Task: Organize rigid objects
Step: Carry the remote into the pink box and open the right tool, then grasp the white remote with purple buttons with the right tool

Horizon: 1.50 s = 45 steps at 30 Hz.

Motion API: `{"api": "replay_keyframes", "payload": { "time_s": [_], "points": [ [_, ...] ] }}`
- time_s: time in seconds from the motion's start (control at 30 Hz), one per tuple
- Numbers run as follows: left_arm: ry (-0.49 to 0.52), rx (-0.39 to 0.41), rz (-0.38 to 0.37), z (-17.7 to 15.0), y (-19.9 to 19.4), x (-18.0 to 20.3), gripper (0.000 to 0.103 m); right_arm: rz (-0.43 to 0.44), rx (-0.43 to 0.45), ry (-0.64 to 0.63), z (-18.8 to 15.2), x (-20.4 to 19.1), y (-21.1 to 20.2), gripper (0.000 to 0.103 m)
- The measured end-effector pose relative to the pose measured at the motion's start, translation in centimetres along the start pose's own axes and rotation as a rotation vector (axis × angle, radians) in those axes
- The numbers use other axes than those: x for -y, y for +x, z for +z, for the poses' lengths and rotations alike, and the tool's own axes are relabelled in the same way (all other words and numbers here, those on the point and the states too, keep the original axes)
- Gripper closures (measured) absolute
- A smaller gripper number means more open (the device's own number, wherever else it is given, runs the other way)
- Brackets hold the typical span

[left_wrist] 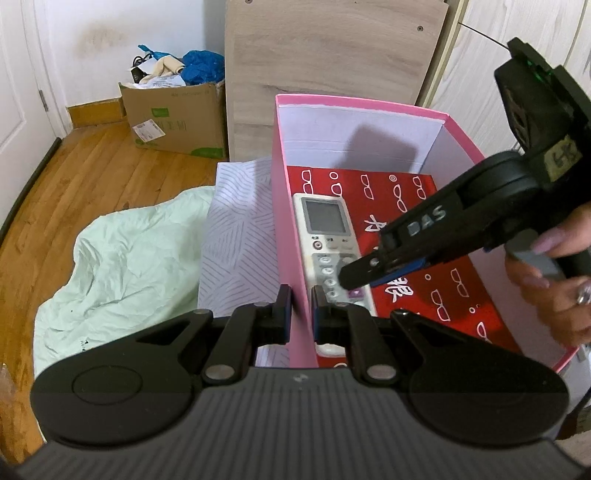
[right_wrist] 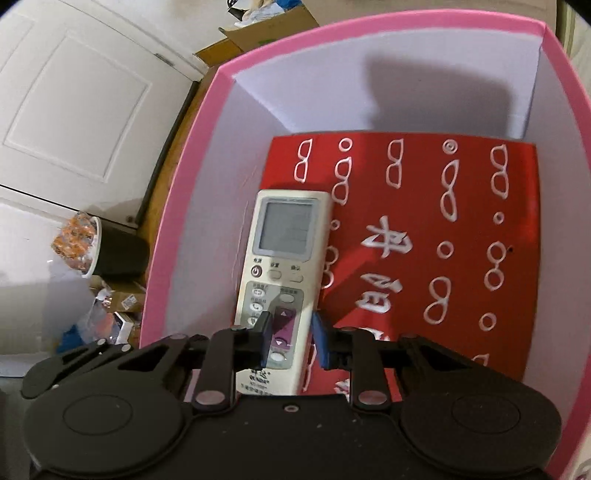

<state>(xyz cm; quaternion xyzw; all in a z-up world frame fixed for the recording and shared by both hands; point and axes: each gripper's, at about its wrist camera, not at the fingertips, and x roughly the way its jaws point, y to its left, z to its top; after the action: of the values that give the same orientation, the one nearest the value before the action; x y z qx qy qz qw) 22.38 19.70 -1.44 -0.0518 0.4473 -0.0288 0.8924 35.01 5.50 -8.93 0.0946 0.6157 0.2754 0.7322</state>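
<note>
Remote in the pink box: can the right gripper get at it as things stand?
Probably yes. The right gripper is already inside the box, fingers either side of the remote's lower end, nothing between. The left gripper clamps the box wall, clear of it.

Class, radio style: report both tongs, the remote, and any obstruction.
Left tongs shut on pink box wall. Right tongs open, straddling remote, pads clear. Remote flat in box, partly on red sheet. No obstruction seen.

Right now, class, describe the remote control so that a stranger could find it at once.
Find the tall pink box. On its floor lies a red sheet with white glasses shapes. The remote control lies along that sheet's left edge: the only white thing with a grey screen and buttons.
</note>
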Motion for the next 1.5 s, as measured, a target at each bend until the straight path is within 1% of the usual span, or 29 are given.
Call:
{"api": "replay_keyframes", "payload": {
  "time_s": [0.13,0.2,0.23,0.3,0.33,0.43,0.57,0.7,0.73,0.9,1.0,1.07,1.17,1.23,1.3,1.37,1.5],
  "points": [
    [0.009,-0.002,0.008,0.0,-0.1,0.2,0.094,-0.015,0.021,-0.02,-0.1,-0.9,0.7,0.075],
    [0.007,-0.006,0.011,0.0,-0.1,0.2,0.095,0.004,0.03,0.0,-0.5,-0.7,1.1,0.075],
    [0.008,-0.007,0.013,0.0,-0.1,0.2,0.095,0.011,0.034,0.0,0.1,-0.8,0.7,0.075],
    [0.013,-0.008,0.018,0.0,-0.1,0.4,0.095,0.003,0.041,-0.036,0.2,-1.0,-0.3,0.071],
    [0.018,-0.009,0.022,0.0,-0.1,0.5,0.095,0.004,0.056,-0.053,0.3,-1.3,-1.0,0.071],
    [0.028,-0.015,0.032,-0.1,-0.1,0.7,0.095,0.048,0.115,-0.109,-0.2,-1.5,-5.1,0.07],
    [0.026,-0.025,0.03,-0.1,-0.1,0.5,0.095,0.011,0.195,-0.225,-1.9,-1.8,-10.8,0.068],
    [0.044,-0.029,0.034,-0.3,-0.2,0.7,0.095,-0.002,0.217,-0.29,-4.7,0.7,-15.1,0.066],
    [0.044,-0.03,0.034,-0.4,-0.2,0.7,0.095,-0.01,0.22,-0.297,-5.2,1.3,-15.5,0.063],
    [0.036,-0.038,0.033,-0.3,-0.2,0.7,0.095,-0.057,0.241,-0.269,-8.1,5.8,-18.1,0.062],
    [0.036,-0.042,0.038,-0.3,-0.2,0.8,0.095,-0.088,0.246,-0.258,-9.4,7.9,-18.6,0.062],
    [0.033,-0.044,0.04,-0.2,-0.2,0.8,0.095,-0.104,0.245,-0.268,-10.5,8.7,-18.5,0.059],
    [0.032,-0.047,0.044,-0.3,-0.2,0.9,0.095,-0.135,0.207,-0.274,-11.8,9.9,-17.7,0.058],
    [0.039,-0.047,0.048,-0.4,-0.2,0.9,0.095,-0.172,0.17,-0.298,-12.8,10.6,-16.8,0.058],
    [0.042,-0.05,0.053,-0.5,-0.2,1.0,0.096,-0.203,0.142,-0.319,-13.5,11.3,-16.1,0.055],
    [0.044,-0.053,0.058,-0.6,-0.2,1.1,0.096,-0.242,0.114,-0.326,-13.9,12.2,-15.2,0.049],
    [0.041,-0.054,0.06,-0.6,-0.1,1.2,0.096,-0.341,0.064,-0.347,-14.3,14.0,-12.8,0.049]
  ]
}}
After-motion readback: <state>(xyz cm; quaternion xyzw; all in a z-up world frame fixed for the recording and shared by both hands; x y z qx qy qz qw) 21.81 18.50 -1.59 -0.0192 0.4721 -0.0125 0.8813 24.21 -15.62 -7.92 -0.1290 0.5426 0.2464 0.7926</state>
